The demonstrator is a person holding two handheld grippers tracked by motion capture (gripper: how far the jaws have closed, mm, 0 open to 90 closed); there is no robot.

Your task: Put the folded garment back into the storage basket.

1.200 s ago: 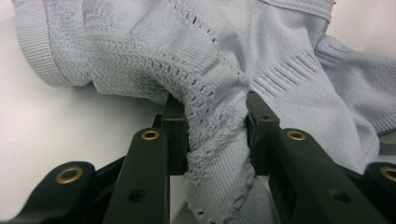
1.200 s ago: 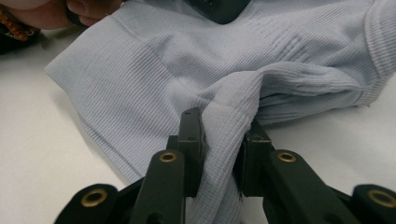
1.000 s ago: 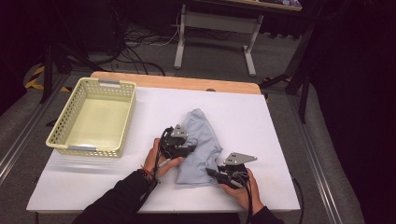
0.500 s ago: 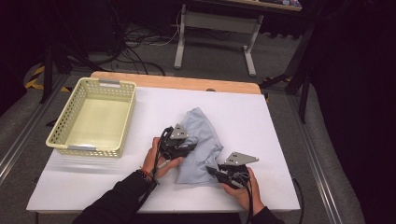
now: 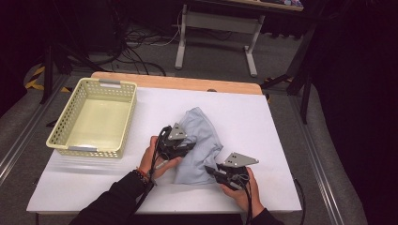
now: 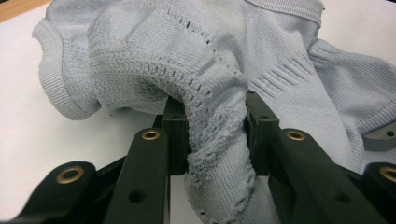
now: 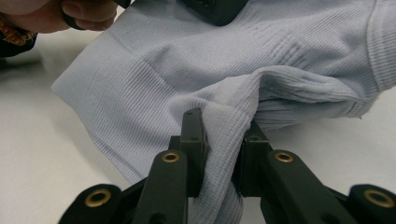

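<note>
A pale blue knitted garment [image 5: 202, 140] lies crumpled in the middle of the white table [image 5: 263, 122]. My left gripper [image 5: 187, 146] is at its left edge, shut on a bunched fold of the garment [image 6: 217, 140] that fills the gap between the jaws. My right gripper [image 5: 212, 171] is at the garment's lower right corner, shut on a pinched ridge of the ribbed cloth [image 7: 223, 149]. In the right gripper view the person's other hand [image 7: 79, 11] shows at the top left, beside the garment.
An empty pale yellow plastic basket [image 5: 91, 117] stands on the left of the table. A wooden strip [image 5: 178, 83] runs along the table's far edge. Beyond it are a desk frame [image 5: 216, 28] and cables [image 5: 141, 40] on the floor.
</note>
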